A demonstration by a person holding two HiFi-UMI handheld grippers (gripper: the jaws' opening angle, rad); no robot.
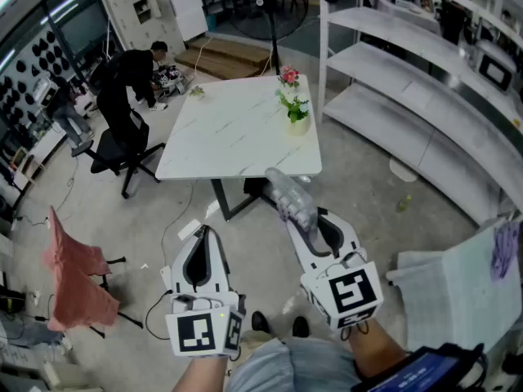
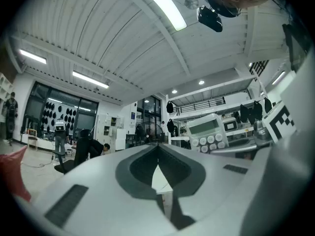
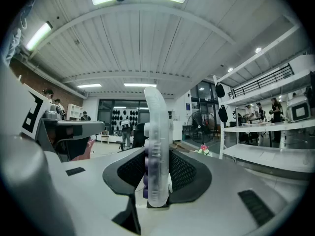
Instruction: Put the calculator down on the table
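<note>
The calculator (image 3: 156, 146) stands on edge, pinched between the jaws of the right gripper (image 1: 304, 219) and jutting past their tips toward the white table (image 1: 237, 129) ahead, while the left gripper (image 1: 203, 237) alongside is pressed together, empty.

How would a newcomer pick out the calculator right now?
Start at the white table in mid-floor. Just this side of its near edge, the right claw grips the calculator edge-on. It is a pale, see-through slab with purplish keys, poking out ahead, whereas the left claw beside it is shut on nothing.
</note>
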